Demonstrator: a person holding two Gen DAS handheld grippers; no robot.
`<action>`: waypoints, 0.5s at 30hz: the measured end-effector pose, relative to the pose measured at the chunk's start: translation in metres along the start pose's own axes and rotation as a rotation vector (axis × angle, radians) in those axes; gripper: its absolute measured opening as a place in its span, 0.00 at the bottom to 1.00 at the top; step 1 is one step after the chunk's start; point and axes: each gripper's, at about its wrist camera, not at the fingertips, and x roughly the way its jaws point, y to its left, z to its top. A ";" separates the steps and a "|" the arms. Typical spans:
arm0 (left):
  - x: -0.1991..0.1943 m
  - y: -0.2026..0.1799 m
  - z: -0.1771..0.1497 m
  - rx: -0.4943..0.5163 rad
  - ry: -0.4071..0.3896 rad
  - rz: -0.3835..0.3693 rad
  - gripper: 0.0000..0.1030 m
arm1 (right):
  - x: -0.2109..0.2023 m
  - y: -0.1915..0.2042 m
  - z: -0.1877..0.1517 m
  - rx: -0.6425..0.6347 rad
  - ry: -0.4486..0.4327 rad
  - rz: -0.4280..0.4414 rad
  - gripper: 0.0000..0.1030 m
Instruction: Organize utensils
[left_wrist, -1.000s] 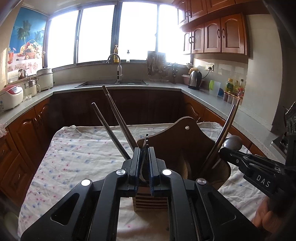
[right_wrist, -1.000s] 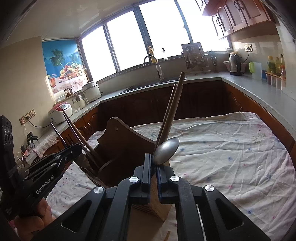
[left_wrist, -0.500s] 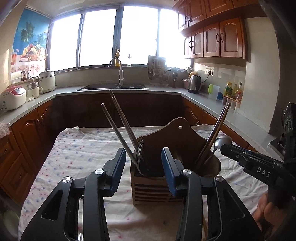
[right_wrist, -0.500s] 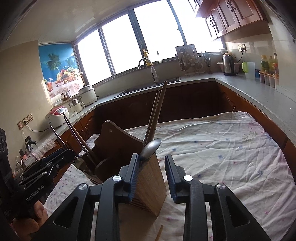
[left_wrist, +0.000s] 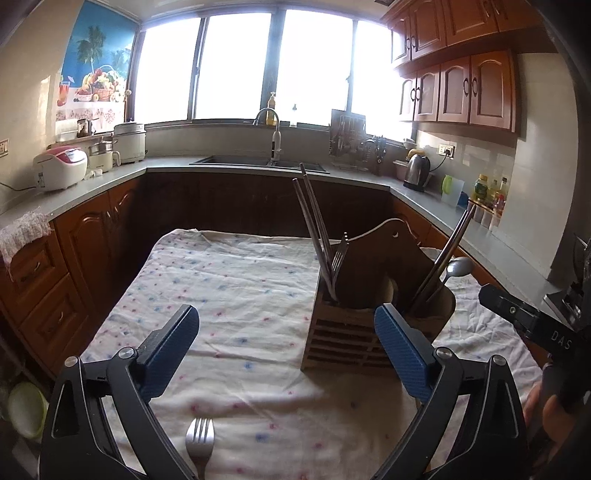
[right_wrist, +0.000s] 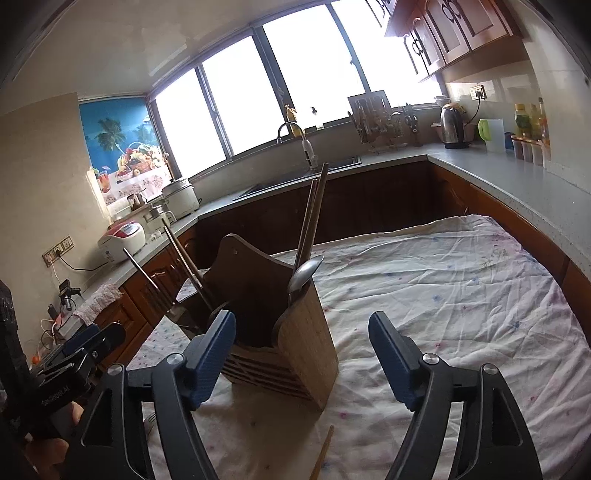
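A wooden utensil holder (left_wrist: 347, 332) (right_wrist: 295, 343) stands on the cloth-covered table. Its left compartment holds a fork (left_wrist: 339, 258) and metal chopsticks (left_wrist: 314, 229); its right compartment holds a spoon (left_wrist: 456, 267) (right_wrist: 304, 275) and chopsticks (right_wrist: 310, 218). My left gripper (left_wrist: 286, 341) is open and empty, pulled back from the holder. My right gripper (right_wrist: 301, 343) is open and empty, just in front of the holder. A loose fork (left_wrist: 199, 441) lies on the cloth below the left gripper. A wooden chopstick tip (right_wrist: 323, 454) lies on the cloth near the right gripper.
The table wears a white floral cloth (left_wrist: 236, 280). Kitchen counters run around three sides, with a sink (left_wrist: 258, 160), rice cookers (left_wrist: 61, 168) and a kettle (left_wrist: 415, 171). The right gripper's body (left_wrist: 532, 321) shows at the left view's right edge.
Both grippers opened, letting go of the fork and the spoon in the holder, and drew back from it. The loose fork on the cloth came into view.
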 end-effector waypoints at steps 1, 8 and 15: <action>-0.004 0.003 -0.002 -0.008 0.004 0.003 0.97 | -0.004 0.001 -0.002 0.000 -0.003 0.004 0.81; -0.038 0.015 -0.013 -0.035 0.000 0.007 0.98 | -0.034 0.009 -0.013 0.003 -0.029 0.027 0.87; -0.065 0.024 -0.033 -0.036 0.004 0.026 1.00 | -0.059 0.017 -0.031 0.003 -0.031 0.031 0.88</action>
